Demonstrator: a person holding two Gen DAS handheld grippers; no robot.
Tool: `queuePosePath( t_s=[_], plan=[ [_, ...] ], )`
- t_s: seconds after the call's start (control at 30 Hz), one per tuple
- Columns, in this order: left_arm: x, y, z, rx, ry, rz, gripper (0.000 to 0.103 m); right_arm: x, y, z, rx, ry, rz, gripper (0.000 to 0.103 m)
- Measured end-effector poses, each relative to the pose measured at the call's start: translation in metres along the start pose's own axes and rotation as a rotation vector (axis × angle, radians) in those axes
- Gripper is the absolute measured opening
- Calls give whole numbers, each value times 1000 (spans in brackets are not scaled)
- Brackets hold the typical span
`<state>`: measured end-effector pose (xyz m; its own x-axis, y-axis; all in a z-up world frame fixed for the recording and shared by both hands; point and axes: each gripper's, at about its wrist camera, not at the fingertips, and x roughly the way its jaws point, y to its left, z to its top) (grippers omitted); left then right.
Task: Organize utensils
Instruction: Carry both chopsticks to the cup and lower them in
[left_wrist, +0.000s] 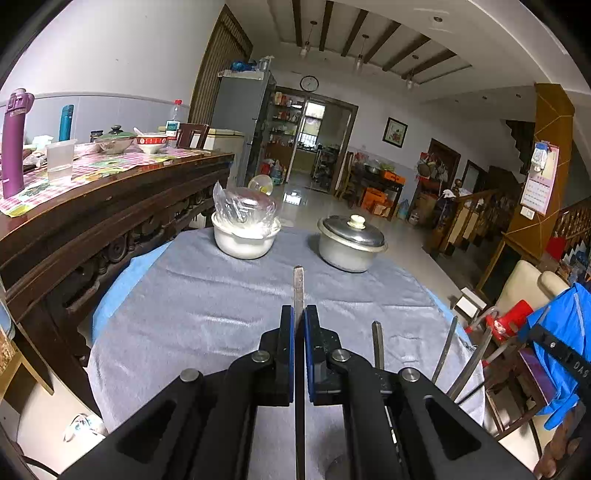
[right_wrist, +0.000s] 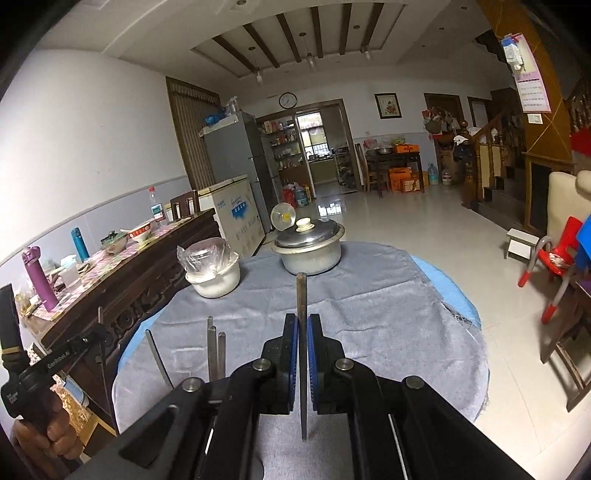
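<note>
Both grippers are held level over the grey cloth (left_wrist: 192, 295), pointing toward the pot (left_wrist: 349, 242) and white bowl (left_wrist: 243, 240). The left gripper (left_wrist: 299, 317) pinches a flat metal utensil handle (left_wrist: 298, 288) between its closed blue pads. The right gripper (right_wrist: 302, 325) clamps another handle (right_wrist: 301, 295) likewise, with loose utensils (right_wrist: 214, 347) standing just left of it.

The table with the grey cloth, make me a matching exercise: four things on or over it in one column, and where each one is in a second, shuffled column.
Things:
1. metal pot with lid
2. white bowl with plastic wrap
3. metal utensil handle
4. grey cloth

Places:
A. far left of the table, beside the wooden sideboard
B. clamped between the left tongs
C. spread over the tabletop
D. far right of the table

Pairs: 1-D, 2-A, 3-B, 4-C
</note>
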<state>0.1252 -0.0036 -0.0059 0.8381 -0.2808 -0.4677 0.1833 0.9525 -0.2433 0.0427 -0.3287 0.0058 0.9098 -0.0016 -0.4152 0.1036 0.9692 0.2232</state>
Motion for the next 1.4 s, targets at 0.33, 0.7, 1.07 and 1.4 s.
queuePosePath(
  t_s=[0.33, 0.7, 1.07, 1.4],
  plan=[
    [4, -4, -6, 33, 4, 62, 5, -15, 4, 7, -3, -36, 19, 6],
    [-3, -7, -6, 44, -2, 85, 5, -30, 15, 13, -21, -64, 46, 6],
    [-6, -16, 1, 54, -8, 77, 5, -51, 23, 22, -31, -109, 88, 6],
    [-9, -25, 9, 62, -24, 57, 5, -60, 32, 32, -40, -139, 128, 6]
  ],
)
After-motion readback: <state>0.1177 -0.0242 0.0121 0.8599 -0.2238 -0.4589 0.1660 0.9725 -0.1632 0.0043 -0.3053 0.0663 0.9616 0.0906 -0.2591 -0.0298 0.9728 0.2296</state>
